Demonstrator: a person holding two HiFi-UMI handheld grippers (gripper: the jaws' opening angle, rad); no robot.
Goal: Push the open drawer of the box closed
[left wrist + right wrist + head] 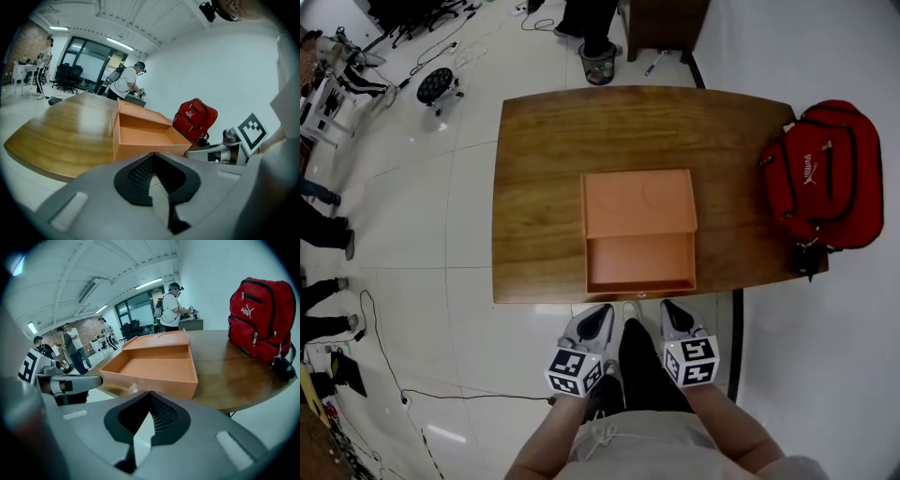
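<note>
An orange box (637, 202) lies in the middle of the wooden table (539, 187). Its drawer (639, 262) is pulled out toward me and is empty, reaching close to the table's near edge. A small clear knob (133, 388) sits on the drawer front. Both grippers hang below that edge, off the table, close to my body. My left gripper (602, 311) points at the drawer's front from the left, and my right gripper (671, 307) from the right. Each has its jaws together and holds nothing. The drawer (140, 136) fills the left gripper view beyond the left gripper (153, 154); the right gripper (150, 393) faces the drawer (154, 366).
A red backpack (825, 178) lies on the table's right end, partly over the edge. A waste bin (597, 64) and a standing person are beyond the far edge. Cables run over the white floor at my left, where other people's legs show.
</note>
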